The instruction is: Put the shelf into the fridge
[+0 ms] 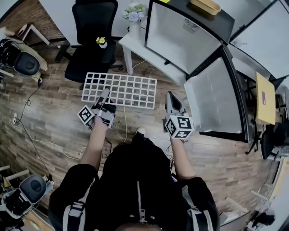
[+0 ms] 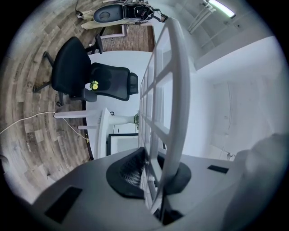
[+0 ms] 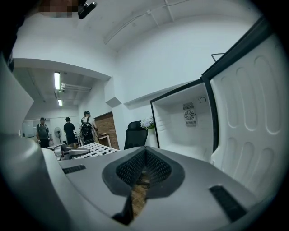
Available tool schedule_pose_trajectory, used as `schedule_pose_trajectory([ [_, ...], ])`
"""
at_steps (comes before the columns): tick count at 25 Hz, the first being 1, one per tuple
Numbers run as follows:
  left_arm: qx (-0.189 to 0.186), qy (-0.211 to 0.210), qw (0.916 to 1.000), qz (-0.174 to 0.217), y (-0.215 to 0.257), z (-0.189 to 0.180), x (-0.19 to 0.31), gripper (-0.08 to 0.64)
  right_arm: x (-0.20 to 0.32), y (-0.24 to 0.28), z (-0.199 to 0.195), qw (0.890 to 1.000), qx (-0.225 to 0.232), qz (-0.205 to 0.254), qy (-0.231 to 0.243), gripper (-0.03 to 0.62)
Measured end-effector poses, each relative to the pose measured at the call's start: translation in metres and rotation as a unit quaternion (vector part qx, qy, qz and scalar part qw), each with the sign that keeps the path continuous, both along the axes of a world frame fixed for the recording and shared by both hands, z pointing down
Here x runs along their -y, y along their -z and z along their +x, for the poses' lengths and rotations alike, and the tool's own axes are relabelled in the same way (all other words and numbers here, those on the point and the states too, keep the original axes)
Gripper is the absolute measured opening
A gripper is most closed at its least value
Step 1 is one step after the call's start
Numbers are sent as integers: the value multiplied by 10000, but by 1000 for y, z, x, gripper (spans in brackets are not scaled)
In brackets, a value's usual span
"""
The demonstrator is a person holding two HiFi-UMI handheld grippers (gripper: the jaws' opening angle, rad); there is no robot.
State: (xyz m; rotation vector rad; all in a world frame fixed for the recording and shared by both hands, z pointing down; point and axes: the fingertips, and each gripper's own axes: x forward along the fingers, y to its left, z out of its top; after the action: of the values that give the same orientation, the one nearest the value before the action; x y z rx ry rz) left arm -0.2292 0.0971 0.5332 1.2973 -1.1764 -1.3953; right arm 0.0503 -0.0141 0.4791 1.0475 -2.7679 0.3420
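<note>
The white grid shelf (image 1: 122, 90) hangs level above the wooden floor, left of the open fridge (image 1: 183, 38). My left gripper (image 1: 104, 98) is shut on the shelf's near edge. In the left gripper view the shelf (image 2: 165, 99) runs edge-on out from between the pads of my left gripper (image 2: 151, 180). My right gripper (image 1: 171, 100) hovers shut and empty near the shelf's right end, in front of the fridge door (image 1: 214, 97). From the right gripper (image 3: 140, 180) view I see the white fridge interior (image 3: 185, 122), the door (image 3: 253, 113) and the shelf (image 3: 92, 150) at left.
A black office chair (image 1: 92, 34) stands behind the shelf. A white table (image 1: 140, 45) with a vase of flowers (image 1: 134, 13) is next to the fridge. A yellow tray (image 1: 205, 5) lies on the fridge top. Cables (image 1: 27, 131) trail over the floor at left. Several people (image 3: 67, 131) stand far off.
</note>
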Motion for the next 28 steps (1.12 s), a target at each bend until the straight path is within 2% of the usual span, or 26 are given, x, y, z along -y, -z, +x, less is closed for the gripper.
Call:
schedule_pose_trajectory([
  [6,-36,-351,9994,37,5,11,58,40,33,8,11,9997,27,65,-254,5],
  [15,-147,-977,9950,113,10,40,144,40,62,6,51,9953,17,80,-967,5],
  [21,-61,-1563,9876,151,25,54,207,40,85,10,59,9889,-3,63,-1482,5],
  [28,-66,-1902,9813,270,44,64,255,40,104,12,59,9821,-48,47,-1880,5],
])
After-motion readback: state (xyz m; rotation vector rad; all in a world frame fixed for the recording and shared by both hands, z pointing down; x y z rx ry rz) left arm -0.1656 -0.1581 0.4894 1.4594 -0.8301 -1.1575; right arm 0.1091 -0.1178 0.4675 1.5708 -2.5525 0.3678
